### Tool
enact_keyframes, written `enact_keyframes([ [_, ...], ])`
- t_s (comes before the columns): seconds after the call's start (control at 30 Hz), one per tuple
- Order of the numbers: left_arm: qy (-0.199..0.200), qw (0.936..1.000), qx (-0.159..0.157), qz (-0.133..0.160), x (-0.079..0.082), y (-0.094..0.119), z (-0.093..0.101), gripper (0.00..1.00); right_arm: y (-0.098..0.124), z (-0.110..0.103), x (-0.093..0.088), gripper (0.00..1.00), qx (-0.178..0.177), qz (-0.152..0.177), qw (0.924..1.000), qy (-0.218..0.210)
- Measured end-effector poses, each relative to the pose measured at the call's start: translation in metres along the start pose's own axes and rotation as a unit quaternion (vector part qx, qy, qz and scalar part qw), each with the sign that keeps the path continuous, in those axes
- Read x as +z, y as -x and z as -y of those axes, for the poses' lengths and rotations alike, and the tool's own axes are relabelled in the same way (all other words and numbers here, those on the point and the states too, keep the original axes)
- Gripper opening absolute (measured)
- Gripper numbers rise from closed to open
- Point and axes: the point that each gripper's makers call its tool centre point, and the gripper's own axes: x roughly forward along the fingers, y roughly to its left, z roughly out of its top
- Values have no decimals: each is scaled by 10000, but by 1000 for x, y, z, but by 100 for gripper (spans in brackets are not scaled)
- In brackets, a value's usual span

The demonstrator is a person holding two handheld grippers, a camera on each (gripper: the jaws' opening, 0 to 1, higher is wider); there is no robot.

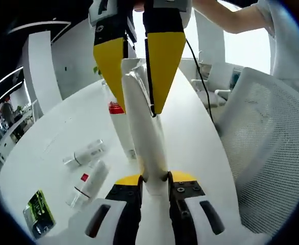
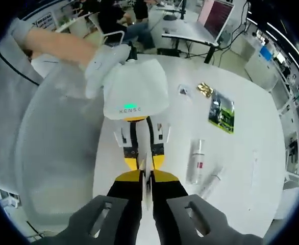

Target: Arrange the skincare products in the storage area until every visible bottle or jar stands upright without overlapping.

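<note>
White plastic tube [image 1: 143, 127] is held at both ends, above the white table [image 1: 47, 148]. In the left gripper view, the left gripper [image 1: 155, 179] has its jaws closed on the near end of the tube, and the tube's long axis runs straight away from that gripper toward the right gripper [image 1: 137, 66], whose yellow jaws close on the tube's flat crimped far end. In the right gripper view, the right gripper [image 2: 147, 179] pinches the thin crimped edge of the tube [image 2: 145, 173], with the left gripper [image 2: 144, 153] directly ahead on the same line.

Both grippers are therefore in contact with the tube; neither is nearer. The tube's tilt relative to the table cannot be read reliably from these moving views.

Other products remain on the table:
- a red-capped white bottle [image 1: 120, 125] stands upright just behind the tube;
- a white spray bottle [image 1: 91, 181] lies on its side;
- a clear bottle [image 1: 85, 153] lies flat near it.

A green packet [image 1: 39, 213] lies at the table edge. No container or tray is identifiable.

Judgement: the tube must be set down upright, clear of the red-capped bottle; two bottles are yet to be stood up.
</note>
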Motion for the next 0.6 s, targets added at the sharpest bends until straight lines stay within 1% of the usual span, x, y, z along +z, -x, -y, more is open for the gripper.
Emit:
enact_keyframes([
  [0.1,40,10000,22,-5,0,-1,-5,19,1,7,-3,5,34,28,10000,-87],
  [0.2,65,10000,53,-3,1,-2,-2,20,1,10,-4,5,29,37,9999,-110],
  [0.4,101,9999,32,-75,1,-8,-7,20,2,17,-6,5,60,-5,9999,-154],
  [0.5,159,9998,57,-77,2,-10,-13,20,3,21,-8,5,48,31,9997,-221],
  [0.6,194,9997,90,-77,3,-13,-16,20,3,25,-9,5,9,5,9997,-246],
])
